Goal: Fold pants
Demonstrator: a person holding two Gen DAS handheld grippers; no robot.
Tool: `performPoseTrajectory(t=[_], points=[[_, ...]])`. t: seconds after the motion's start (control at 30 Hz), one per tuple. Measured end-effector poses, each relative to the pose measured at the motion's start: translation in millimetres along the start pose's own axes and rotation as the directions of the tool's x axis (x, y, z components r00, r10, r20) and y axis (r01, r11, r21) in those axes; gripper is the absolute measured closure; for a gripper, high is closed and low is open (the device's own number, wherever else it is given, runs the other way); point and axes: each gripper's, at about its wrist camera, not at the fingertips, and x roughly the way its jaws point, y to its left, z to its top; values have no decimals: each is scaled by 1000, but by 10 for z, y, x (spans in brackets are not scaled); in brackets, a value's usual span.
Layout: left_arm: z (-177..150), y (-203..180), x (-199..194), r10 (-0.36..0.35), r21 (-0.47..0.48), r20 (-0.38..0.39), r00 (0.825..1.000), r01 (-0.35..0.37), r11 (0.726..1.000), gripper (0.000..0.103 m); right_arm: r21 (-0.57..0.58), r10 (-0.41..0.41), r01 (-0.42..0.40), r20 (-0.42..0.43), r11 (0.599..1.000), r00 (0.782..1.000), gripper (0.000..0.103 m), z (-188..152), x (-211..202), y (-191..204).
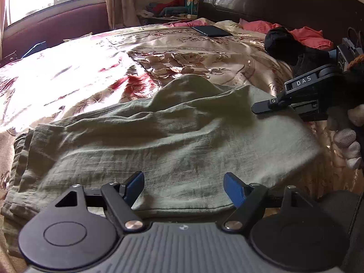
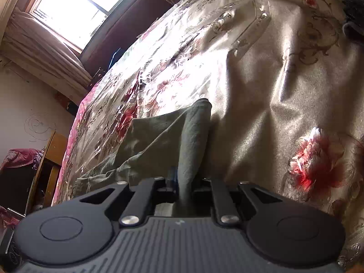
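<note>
On the bed [image 1: 95, 52], pants [image 1: 159, 141] lie half-folded: your right gripper [image 2: 182, 188] pinches a raised edge, left gripper [image 1: 183, 187] wide, empty over the near hem; next, grab that hem.

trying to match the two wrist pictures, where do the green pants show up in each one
Left wrist view: the green pants spread across the middle and lower half, just beyond the open left claw, with the right claw at their right edge.
Right wrist view: the pants sit centre-left, a bunched fold running down into the right claw, which is shut on it.
Shared landmark: the floral bedspread under the pants, and the bright window upper left.
</note>
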Motion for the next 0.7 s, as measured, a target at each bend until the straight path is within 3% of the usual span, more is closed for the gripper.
performPoseTrajectory(t=[0.1, 0.17, 0.23, 0.33, 0.4, 0.5, 0.57, 0.7], points=[[-75, 44, 86, 36, 27, -39, 999, -35, 999, 14, 31, 33, -33, 14, 999, 999, 71, 57, 116, 0], [-147, 8, 93, 47, 51, -43, 998, -45, 998, 13, 45, 31, -32, 32, 998, 999, 70, 145, 196, -1], [-178, -45, 71, 55, 70, -43, 998, -52, 996, 12, 23, -3, 2, 40, 1000, 999, 71, 251, 300, 2], [-151, -41, 26, 57, 50, -46, 997, -55, 997, 12, -13, -101, 102, 73, 995, 992, 91, 325, 393, 17], [-89, -10, -57, 53, 27, -8, 999, -52, 998, 12, 33, -109, 107, 65, 994, 992, 91, 369, 409, -26], [23, 41, -184, 62, 31, 75, 995, -65, 997, 12, 27, -80, 78, 70, 997, 994, 82, 338, 320, 5], [88, 112, -169, 88, 17, 84, 993, -90, 996, 11, 19, -62, 60, 74, 998, 995, 75, 281, 203, -20], [-52, 276, 135, 135, -39, -52, 990, -137, 990, 10, 62, -31, 25, 99, 998, 995, 72, 154, 64, -161]])
